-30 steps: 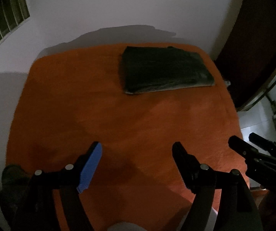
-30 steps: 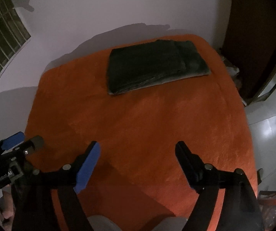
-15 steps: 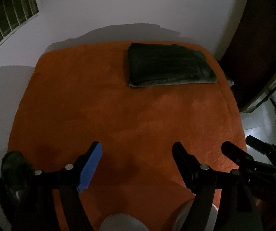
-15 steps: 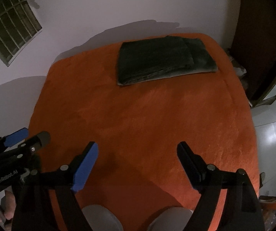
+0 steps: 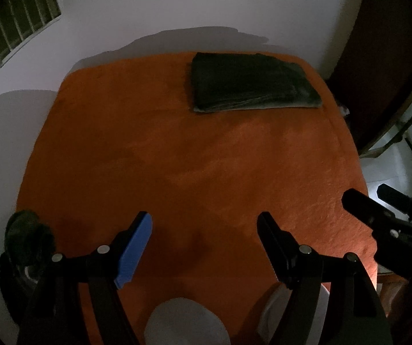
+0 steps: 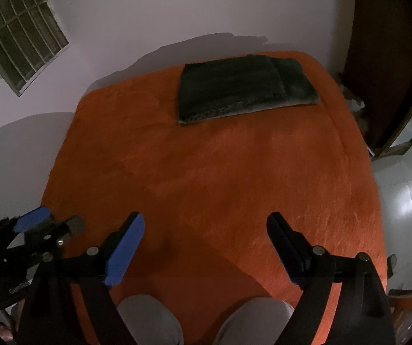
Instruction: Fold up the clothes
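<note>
One dark garment (image 5: 253, 82) lies folded flat on the orange bed (image 5: 177, 158); left tool (image 5: 204, 240) and right tool (image 6: 206, 238) gape wide, holding nothing; dark heap (image 5: 29, 235) at left edge, unclear.

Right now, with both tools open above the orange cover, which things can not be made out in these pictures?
- Folded dark garment: both views too dim to tell its type or its layer count.
- Dark bundle, left wrist view: dim, and partly behind the left tool.
- Near edge of the orange cover: hidden by the right tool and the person's knees.
- Right doorway: cut off.
</note>
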`<state>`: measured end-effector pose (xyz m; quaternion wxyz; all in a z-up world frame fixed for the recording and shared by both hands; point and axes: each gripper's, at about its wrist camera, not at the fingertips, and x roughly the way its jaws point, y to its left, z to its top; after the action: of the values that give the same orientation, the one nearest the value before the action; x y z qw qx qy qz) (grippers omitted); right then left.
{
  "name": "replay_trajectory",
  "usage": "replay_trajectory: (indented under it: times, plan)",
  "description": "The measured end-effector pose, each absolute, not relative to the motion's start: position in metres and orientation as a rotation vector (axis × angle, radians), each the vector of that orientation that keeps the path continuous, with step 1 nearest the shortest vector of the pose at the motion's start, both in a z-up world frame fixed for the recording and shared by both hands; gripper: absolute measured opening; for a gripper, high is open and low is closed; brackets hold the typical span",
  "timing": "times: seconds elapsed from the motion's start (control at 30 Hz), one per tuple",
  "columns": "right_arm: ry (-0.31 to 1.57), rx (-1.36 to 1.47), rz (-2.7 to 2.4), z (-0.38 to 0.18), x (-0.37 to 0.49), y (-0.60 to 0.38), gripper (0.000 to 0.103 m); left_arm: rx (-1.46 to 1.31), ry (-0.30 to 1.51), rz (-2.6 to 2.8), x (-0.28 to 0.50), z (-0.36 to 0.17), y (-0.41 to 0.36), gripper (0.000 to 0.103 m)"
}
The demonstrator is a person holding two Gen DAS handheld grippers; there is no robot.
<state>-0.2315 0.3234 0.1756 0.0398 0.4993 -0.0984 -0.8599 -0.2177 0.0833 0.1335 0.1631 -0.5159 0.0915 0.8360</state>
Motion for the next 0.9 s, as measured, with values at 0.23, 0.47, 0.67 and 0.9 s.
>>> replay_trajectory:
  times: [0.23, 0.47, 0.67, 0.9]
  plan:
    - [-0.256, 1.518, -2.645, 0.185, -0.221, 0.316, 0.087, -1.454, 0.217, 2.39, -0.209, 0.143, 0.072, 0.076]
    - [-0.244, 1.51, -2.669, 0.192, -0.211, 0.31, 0.087, -1.423, 0.194, 2.396, -0.203, 0.152, 0.068, 0.076]
    - [-0.236, 1.506, -2.661, 0.194, -0.208, 0.305, 0.087, -1.42, 0.194, 2.391, -0.202, 0.15, 0.064, 0.076]
    - [-0.226, 1.508, -2.649, 0.194, -0.209, 0.303, 0.087, -1.43, 0.171, 2.375, -0.212, 0.147, 0.062, 0.076]
